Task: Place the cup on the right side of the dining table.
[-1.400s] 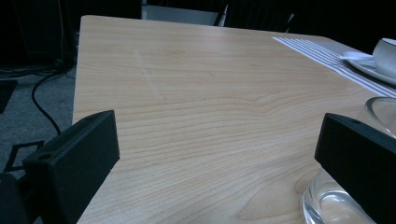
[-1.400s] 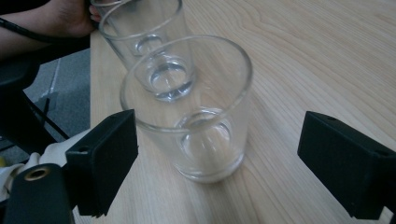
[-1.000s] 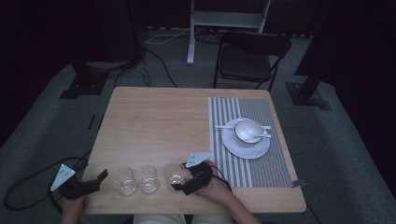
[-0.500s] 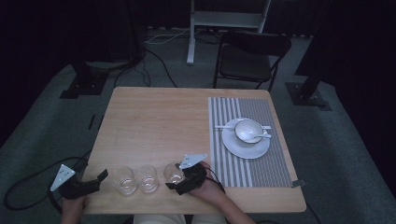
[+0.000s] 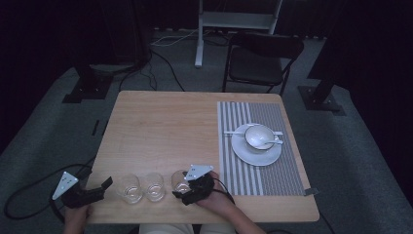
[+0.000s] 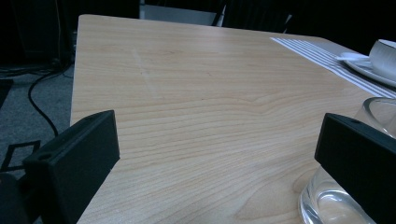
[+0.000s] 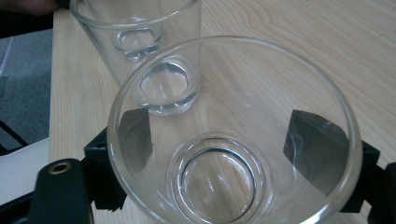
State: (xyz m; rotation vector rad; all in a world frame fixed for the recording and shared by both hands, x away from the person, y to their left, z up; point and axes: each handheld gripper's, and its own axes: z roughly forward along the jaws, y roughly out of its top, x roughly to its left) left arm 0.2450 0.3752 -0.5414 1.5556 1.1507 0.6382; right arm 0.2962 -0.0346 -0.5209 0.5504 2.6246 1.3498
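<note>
Three clear glasses stand in a row near the table's front edge: the left glass [image 5: 130, 188], the middle glass [image 5: 155, 185] and the right glass [image 5: 179, 179]. My right gripper [image 5: 181, 190] reaches in from the right and is shut on the right glass [image 7: 224, 186], one black jaw against each side; the middle glass [image 7: 154, 56] stands just beyond it. My left gripper [image 5: 103, 188] hovers at the front left corner, open, with bare wood between its jaws [image 6: 215, 163]. The left glass [image 6: 327, 205] sits partly behind its right-hand jaw.
A striped placemat [image 5: 243, 117] covers the right part of the wooden table [image 5: 160, 126]. On it rests a white plate [image 5: 243, 153] with a bowl [image 5: 258, 134] and a spoon. A dark chair [image 5: 263, 53] stands beyond the far edge. Cables trail on the floor.
My right gripper has slid left until its jaws sit around the right glass. The left gripper and the other glasses have stayed put.
</note>
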